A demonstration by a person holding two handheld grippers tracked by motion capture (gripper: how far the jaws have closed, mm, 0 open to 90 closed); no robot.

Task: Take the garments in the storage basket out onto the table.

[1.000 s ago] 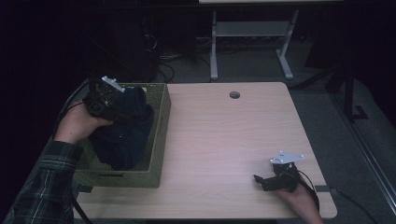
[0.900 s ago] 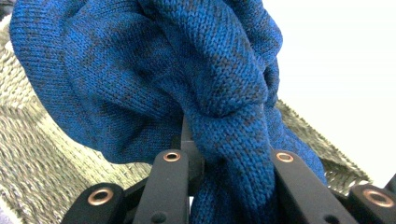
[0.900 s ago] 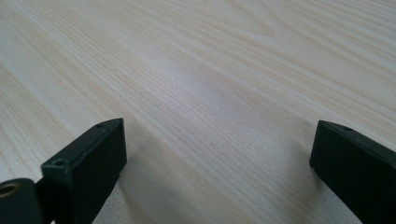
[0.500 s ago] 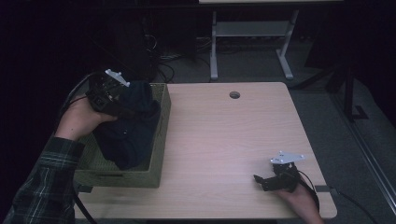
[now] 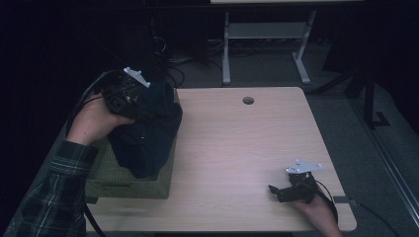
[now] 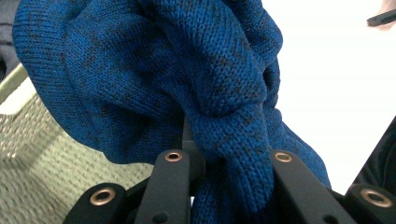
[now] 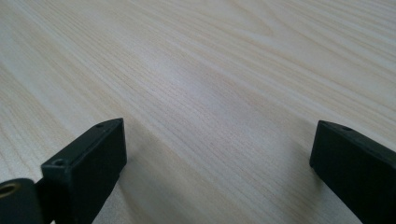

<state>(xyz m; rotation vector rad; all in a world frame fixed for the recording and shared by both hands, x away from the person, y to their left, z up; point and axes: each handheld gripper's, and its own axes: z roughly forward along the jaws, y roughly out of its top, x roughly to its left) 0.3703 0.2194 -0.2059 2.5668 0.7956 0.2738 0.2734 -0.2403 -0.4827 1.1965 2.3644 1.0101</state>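
A dark blue knitted garment (image 5: 146, 133) hangs in a bunch over the right rim of a green woven basket (image 5: 123, 180) at the table's left. My left gripper (image 5: 129, 94) is shut on a fold of it near the top. In the left gripper view the blue knit (image 6: 187, 79) is pinched between the two black jaws, with the basket's weave (image 6: 32, 154) below left. My right gripper (image 5: 284, 190) rests low on the table near the front right corner, open with nothing between its jaws. The right gripper view looks along bare wood (image 7: 210, 84) between the spread fingers (image 7: 88, 154).
The light wooden table (image 5: 247, 148) has a round cable hole (image 5: 248, 100) near its far edge. A white desk frame (image 5: 267, 44) stands on the dark floor behind. Cables lie on the floor at the far left.
My left gripper has risen and moved right with the blue garment, pulling it up out of the basket and over its right rim. The right gripper has not moved.
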